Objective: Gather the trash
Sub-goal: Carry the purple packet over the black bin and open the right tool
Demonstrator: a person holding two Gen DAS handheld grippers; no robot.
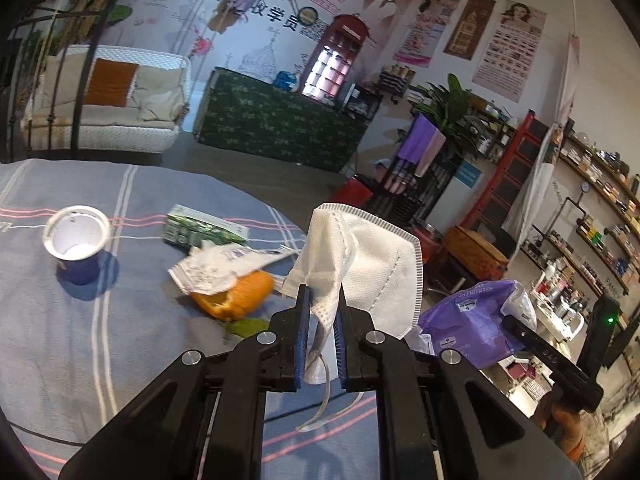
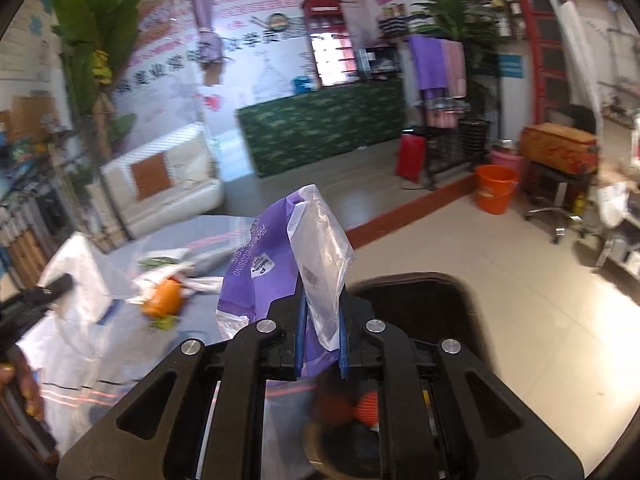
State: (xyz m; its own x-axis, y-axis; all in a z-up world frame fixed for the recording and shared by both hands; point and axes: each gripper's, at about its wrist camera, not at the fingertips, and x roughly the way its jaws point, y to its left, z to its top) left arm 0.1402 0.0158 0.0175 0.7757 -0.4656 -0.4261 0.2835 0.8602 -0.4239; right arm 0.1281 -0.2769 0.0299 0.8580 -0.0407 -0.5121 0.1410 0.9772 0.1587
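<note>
Two tools gripped trash: the left tool (image 1: pixel 322 292) pinched a white mask (image 1: pixel 372 264) at frame centre, the right tool (image 2: pixel 322 300) a purple bag (image 2: pixel 256 280).

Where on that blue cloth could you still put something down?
Bare tablecloth lies in front of the cup and left of the left claw. It is crowded around the orange peel, crumpled wrapper and green box.

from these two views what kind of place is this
Probably a beauty or cosmetics shop with a lounge corner: beauty posters cover the wall, shelves of small products line the right side, and a white sofa stands at the back.
</note>
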